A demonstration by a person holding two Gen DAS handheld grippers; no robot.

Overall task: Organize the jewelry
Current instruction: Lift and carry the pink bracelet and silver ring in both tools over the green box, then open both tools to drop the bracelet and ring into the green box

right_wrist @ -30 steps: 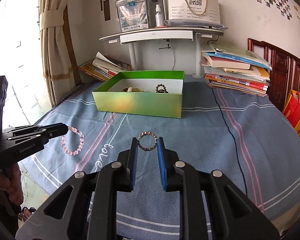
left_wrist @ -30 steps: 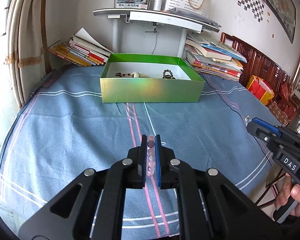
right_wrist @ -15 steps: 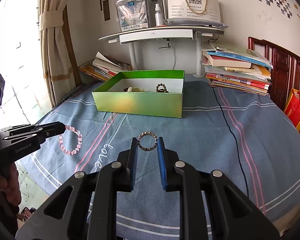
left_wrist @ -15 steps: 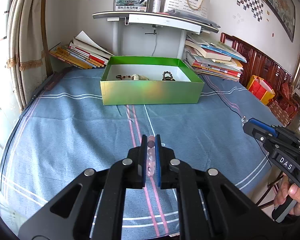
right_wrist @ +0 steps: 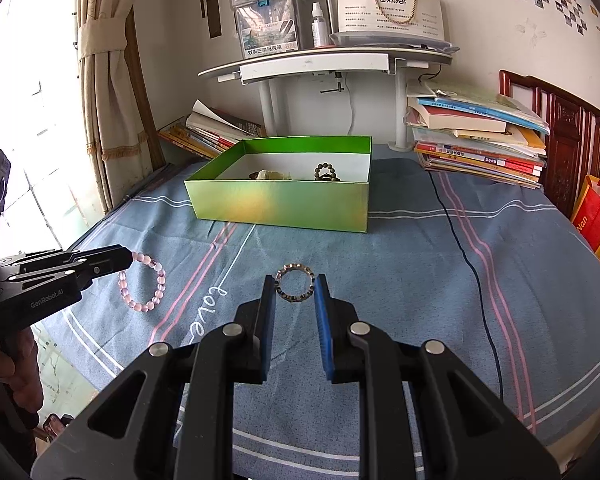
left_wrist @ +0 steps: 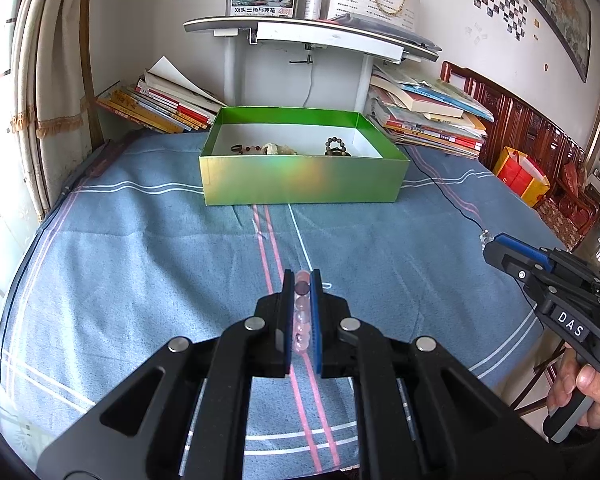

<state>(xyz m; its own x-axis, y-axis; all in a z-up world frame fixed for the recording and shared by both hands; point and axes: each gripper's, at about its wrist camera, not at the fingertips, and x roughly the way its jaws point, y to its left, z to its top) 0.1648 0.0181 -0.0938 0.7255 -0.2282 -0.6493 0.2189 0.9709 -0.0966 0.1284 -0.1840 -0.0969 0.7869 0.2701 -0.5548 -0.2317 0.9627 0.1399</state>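
My left gripper (left_wrist: 301, 280) is shut on a pink bead bracelet (left_wrist: 302, 312), held above the blue cloth; in the right wrist view the bracelet (right_wrist: 142, 286) hangs from the left gripper (right_wrist: 126, 258). My right gripper (right_wrist: 295, 286) is shut on a small metal ring bracelet (right_wrist: 294, 285), held between its fingertips. It also shows at the right of the left wrist view (left_wrist: 488, 240). The open green box (left_wrist: 300, 188) stands ahead of both grippers with several bead bracelets (left_wrist: 335, 147) inside; it also shows in the right wrist view (right_wrist: 280, 204).
A blue striped cloth (left_wrist: 140, 264) covers the table. Book stacks lie left (left_wrist: 160, 104) and right (left_wrist: 432, 120) behind the box. A white shelf stand (left_wrist: 308, 36) rises behind it. A black cable (right_wrist: 472, 264) runs across the cloth at right.
Both grippers have risen slightly and moved a little toward the box with their bracelets. The box looks a bit lower in both views.
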